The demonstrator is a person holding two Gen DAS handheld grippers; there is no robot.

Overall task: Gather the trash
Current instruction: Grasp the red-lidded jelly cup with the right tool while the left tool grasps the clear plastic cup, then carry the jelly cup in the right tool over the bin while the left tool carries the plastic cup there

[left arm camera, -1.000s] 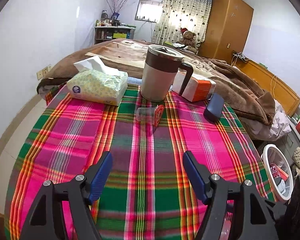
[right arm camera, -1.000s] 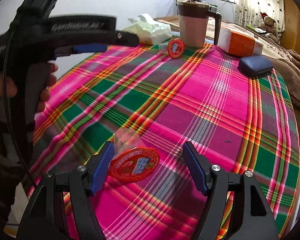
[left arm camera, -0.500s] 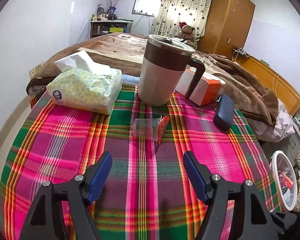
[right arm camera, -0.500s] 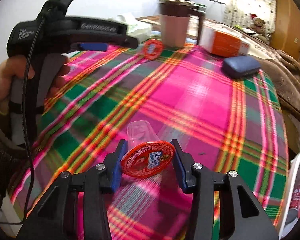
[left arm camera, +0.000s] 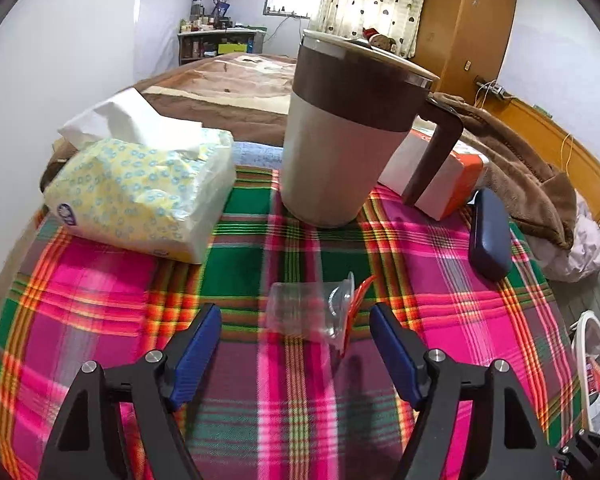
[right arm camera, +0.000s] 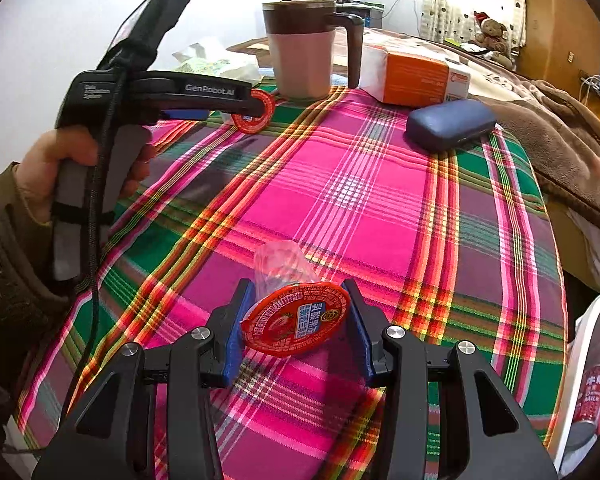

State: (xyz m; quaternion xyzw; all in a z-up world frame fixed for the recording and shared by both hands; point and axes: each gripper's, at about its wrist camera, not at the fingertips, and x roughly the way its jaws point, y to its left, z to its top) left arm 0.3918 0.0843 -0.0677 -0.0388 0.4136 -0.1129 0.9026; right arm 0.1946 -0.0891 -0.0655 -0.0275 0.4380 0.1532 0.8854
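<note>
Two clear plastic jelly cups with red foil lids lie on the plaid tablecloth [right arm camera: 380, 208]. My right gripper [right arm camera: 297, 284] is shut on the near cup [right arm camera: 296, 316], its blue pads pressing both sides, the lid facing the camera. The other cup [left arm camera: 304, 312] lies on its side in front of the mug, lid peeled toward the right. My left gripper [left arm camera: 295, 314] reaches around it with its jaws opening; the cup sits between the fingertips without touching the pads. In the right wrist view a hand holds the left gripper [right arm camera: 164, 92] beside that far cup [right arm camera: 256, 114].
A brown-and-beige mug [left arm camera: 340, 140], a tissue pack [left arm camera: 140, 192], an orange-and-white box [left arm camera: 448, 184] and a dark blue case [left arm camera: 488, 236] stand at the table's far end. A white bin [left arm camera: 592, 368] holding a can sits beyond the right edge. A bed lies behind.
My right gripper closed on the near cup, which now sits gripped between its pads. My left gripper moved forward and down until the far cup lies between its fingertips.
</note>
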